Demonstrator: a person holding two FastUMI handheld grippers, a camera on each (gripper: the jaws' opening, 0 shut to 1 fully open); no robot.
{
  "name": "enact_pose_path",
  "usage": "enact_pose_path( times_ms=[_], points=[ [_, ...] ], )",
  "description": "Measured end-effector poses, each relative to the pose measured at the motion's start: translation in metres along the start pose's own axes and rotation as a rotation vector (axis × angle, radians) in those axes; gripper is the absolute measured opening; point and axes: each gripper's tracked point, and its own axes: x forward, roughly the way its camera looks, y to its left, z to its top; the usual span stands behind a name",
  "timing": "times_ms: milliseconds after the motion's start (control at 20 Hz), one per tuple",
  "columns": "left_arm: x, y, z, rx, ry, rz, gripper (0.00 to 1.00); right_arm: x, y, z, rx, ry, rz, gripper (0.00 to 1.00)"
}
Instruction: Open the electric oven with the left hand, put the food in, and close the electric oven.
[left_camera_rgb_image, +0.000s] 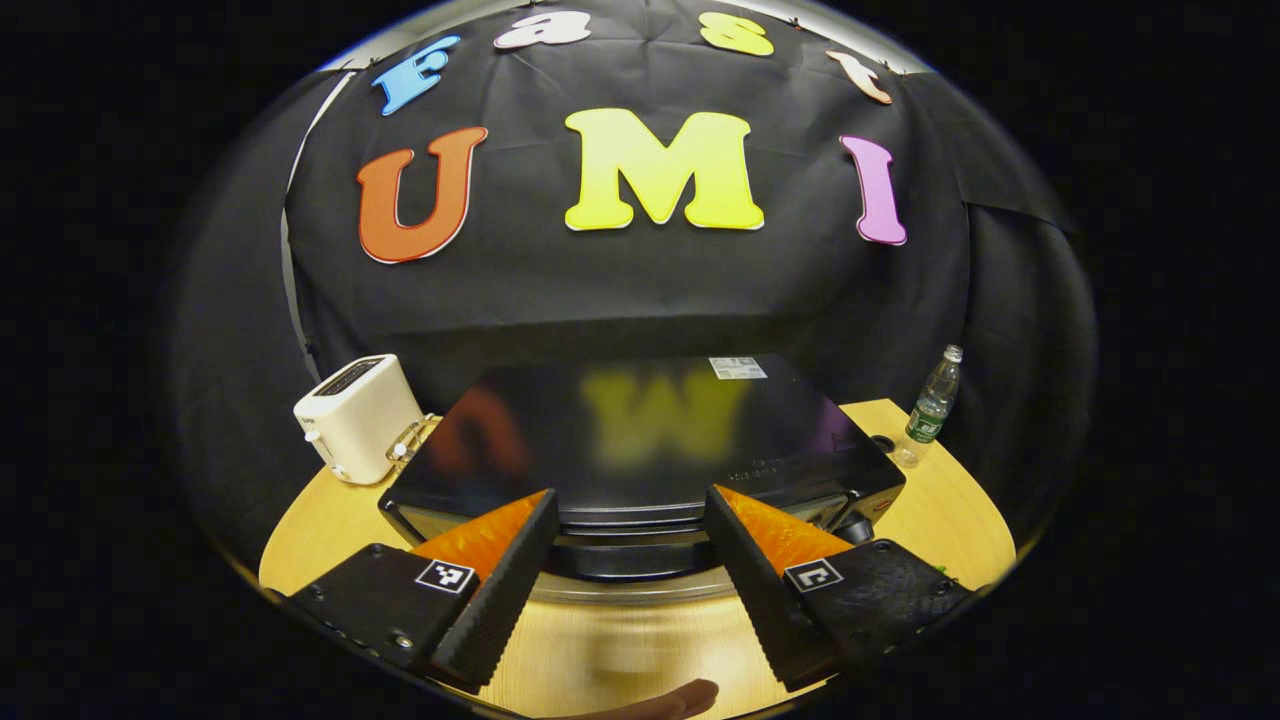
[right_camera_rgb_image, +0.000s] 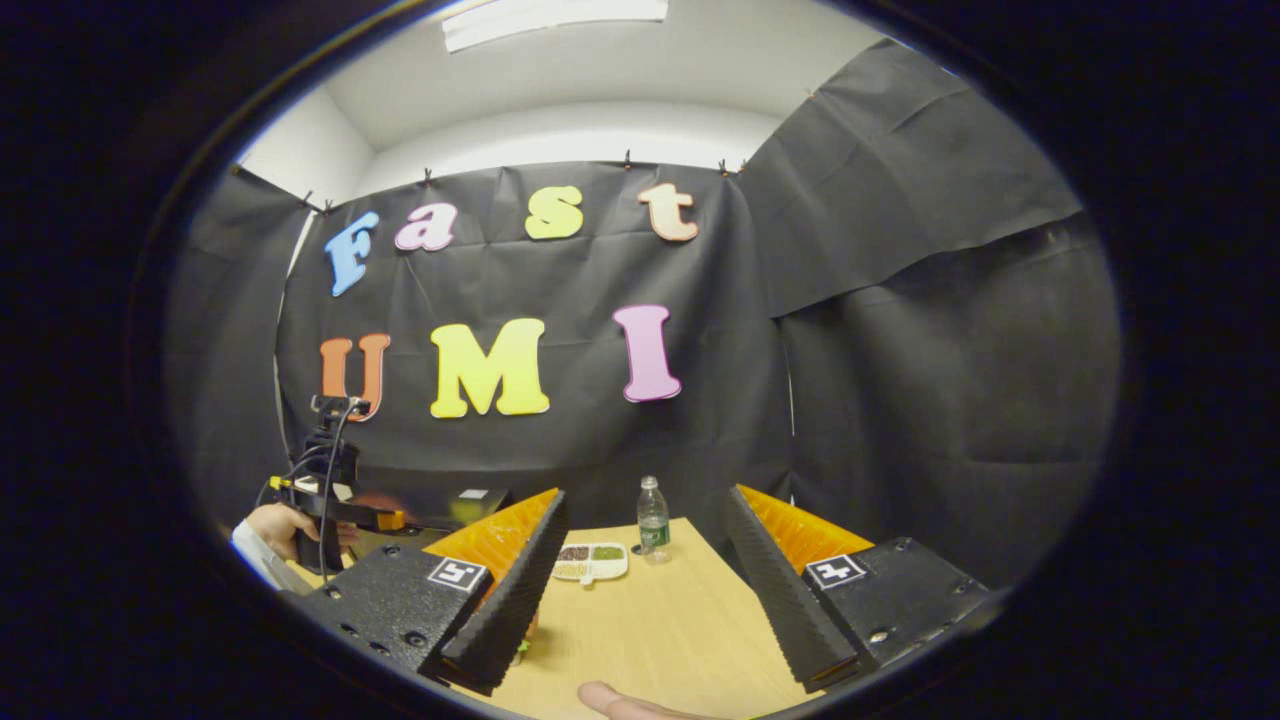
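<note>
The black electric oven (left_camera_rgb_image: 640, 430) stands on the wooden table (left_camera_rgb_image: 620, 650), its glossy top facing me in the left gripper view. My left gripper (left_camera_rgb_image: 630, 495) is open, its fingers spread on either side of the oven's upper front edge and dark handle (left_camera_rgb_image: 625, 552), not pressing on it. In the right gripper view a white divided dish of food (right_camera_rgb_image: 590, 561) lies on the table (right_camera_rgb_image: 650, 630), ahead of my open right gripper (right_camera_rgb_image: 646, 493), which holds nothing. Far left there, a hand holds the left gripper (right_camera_rgb_image: 325, 490) beside the oven (right_camera_rgb_image: 465, 505).
A white toaster (left_camera_rgb_image: 358, 415) stands left of the oven. A clear water bottle (left_camera_rgb_image: 932, 405) stands to its right, and is behind the dish in the right gripper view (right_camera_rgb_image: 653, 518). Black cloth walls close the back and sides.
</note>
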Motion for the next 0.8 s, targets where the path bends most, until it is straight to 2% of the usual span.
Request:
enact_pose_path(
  times_ms=[350,600,800],
  points=[
    [-0.032,-0.004,-0.022,-0.018,0.045,-0.035,0.98,0.000,0.001,-0.006,0.013,0.005,0.006,0.97],
    [-0.051,-0.006,-0.069,-0.046,0.135,-0.047,0.97,-0.001,0.014,-0.013,0.003,0.015,0.034,0.97],
    [-0.067,-0.009,-0.104,-0.070,0.164,-0.059,0.97,0.000,0.017,-0.020,0.005,0.033,0.043,0.97]
  ],
)
